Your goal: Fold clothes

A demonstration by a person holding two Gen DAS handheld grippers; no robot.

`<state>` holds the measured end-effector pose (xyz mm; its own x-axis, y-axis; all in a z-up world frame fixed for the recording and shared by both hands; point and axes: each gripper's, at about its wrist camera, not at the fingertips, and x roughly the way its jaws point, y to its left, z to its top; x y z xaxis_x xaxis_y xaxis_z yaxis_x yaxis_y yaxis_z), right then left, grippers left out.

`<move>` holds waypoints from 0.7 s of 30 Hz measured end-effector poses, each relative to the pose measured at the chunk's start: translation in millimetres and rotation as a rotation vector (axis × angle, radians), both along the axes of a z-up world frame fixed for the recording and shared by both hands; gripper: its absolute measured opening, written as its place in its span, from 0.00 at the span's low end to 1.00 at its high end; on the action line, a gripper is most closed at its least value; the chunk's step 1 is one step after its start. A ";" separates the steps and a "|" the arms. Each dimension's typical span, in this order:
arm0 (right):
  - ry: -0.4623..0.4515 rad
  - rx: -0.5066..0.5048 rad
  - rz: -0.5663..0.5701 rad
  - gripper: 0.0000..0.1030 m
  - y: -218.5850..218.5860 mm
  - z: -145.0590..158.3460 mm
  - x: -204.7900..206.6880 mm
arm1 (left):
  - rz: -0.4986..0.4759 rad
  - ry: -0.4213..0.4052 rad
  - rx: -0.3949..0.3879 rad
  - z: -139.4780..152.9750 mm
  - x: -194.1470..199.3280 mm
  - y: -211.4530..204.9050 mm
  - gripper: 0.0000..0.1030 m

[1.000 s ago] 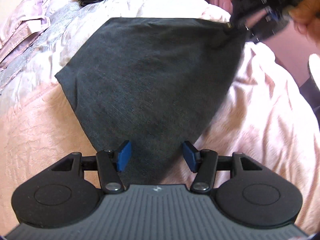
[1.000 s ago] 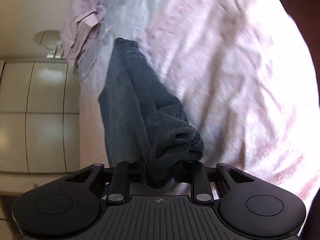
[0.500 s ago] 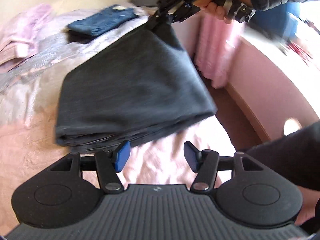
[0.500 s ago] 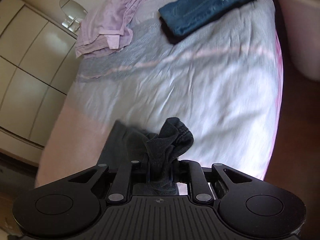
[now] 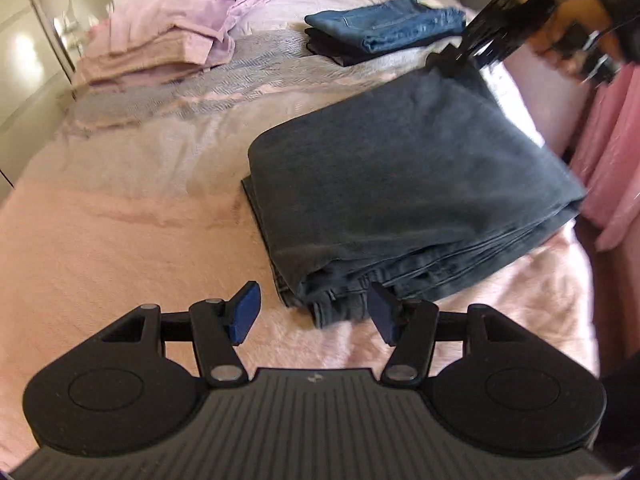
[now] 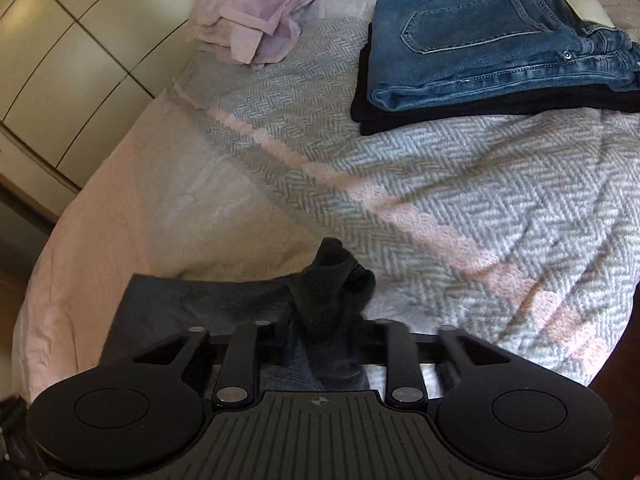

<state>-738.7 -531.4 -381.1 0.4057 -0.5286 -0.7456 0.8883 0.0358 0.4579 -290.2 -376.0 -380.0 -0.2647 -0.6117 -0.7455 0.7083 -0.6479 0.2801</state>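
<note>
Since a second ago the dark grey trousers (image 5: 404, 184) have gone from a single spread sheet, lifted at one corner, to a thick folded stack lying on the pink blanket (image 5: 120, 248), with layered edges and seams showing at the near end. Both hands have swung across the bed meanwhile, so each camera now looks toward its head. At the far corner of the stack the right gripper (image 5: 460, 54) has just been opening its jaws; a bunched tip of the dark cloth (image 6: 332, 280) stands between its fingers, which are spread wider than half a second ago, and whether the pads press on it I cannot tell because the cloth hides them. A hand (image 5: 576, 36) holds that gripper at the top right of the left view, blurred. The left gripper (image 5: 314, 316) hangs released just before the near end of the stack, its blue pads (image 5: 245, 312) well apart with the near corner of the stack showing between them, touched by neither. Farther up the bed, on the grey-and-white herringbone throw (image 6: 440, 184), folded blue jeans (image 6: 492, 36) sit on top of a folded black garment (image 6: 460, 114). To their left lies a loose heap of lilac clothing (image 5: 180, 28). Pale cupboard doors (image 6: 68, 40) stand beside the bed, and pink curtains (image 5: 608, 152) hang at the right edge of the left view
</note>
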 end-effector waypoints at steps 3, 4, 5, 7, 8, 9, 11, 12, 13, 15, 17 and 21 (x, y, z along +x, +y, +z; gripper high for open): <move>0.073 -0.075 -0.005 0.44 35.9 2.7 -5.1 | -0.027 -0.039 -0.094 -17.3 -8.0 -1.8 0.53; 0.104 -0.111 -0.004 0.45 50.4 5.2 -4.7 | -0.039 -0.045 -0.131 -23.2 -8.8 -2.5 0.51; 0.129 -0.150 0.002 0.45 65.6 6.9 -2.9 | -0.052 -0.043 -0.164 -29.7 -8.0 -3.1 0.50; 0.153 -0.227 0.035 0.46 95.8 7.3 3.0 | -0.077 -0.043 -0.205 -48.1 -7.8 -9.2 0.49; 0.158 -0.261 0.054 0.48 108.9 4.1 7.3 | -0.082 -0.033 -0.222 -54.0 -6.4 -8.8 0.49; 0.162 -0.291 0.072 0.49 120.8 -0.9 11.9 | -0.085 -0.020 -0.239 -59.5 -4.6 -8.0 0.49; 0.164 -0.346 0.108 0.50 143.1 -11.3 21.4 | -0.095 0.009 -0.274 -66.5 1.4 -5.9 0.49; 0.159 -0.368 0.128 0.50 150.9 -17.0 26.6 | -0.102 0.020 -0.294 -69.2 4.1 -4.5 0.49; 0.155 -0.388 0.147 0.50 157.8 -22.5 32.1 | -0.107 0.025 -0.313 -71.1 6.1 -1.5 0.49; 0.154 -0.434 0.202 0.50 170.5 -32.0 43.8 | -0.107 0.017 -0.352 -74.9 6.5 3.9 0.49; 0.177 -0.499 0.261 0.50 183.7 -38.8 55.2 | -0.095 -0.009 -0.391 -78.7 4.3 10.0 0.49; 0.243 -0.587 0.333 0.54 207.8 -52.9 70.2 | 0.027 -0.102 -0.419 -83.1 -3.2 33.8 0.48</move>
<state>-668.5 -323.6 -434.0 0.4738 -0.7473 -0.4659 0.8618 0.5024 0.0704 -293.5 -342.1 -463.1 -0.1824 -0.8730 -0.4522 0.6787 -0.4446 0.5846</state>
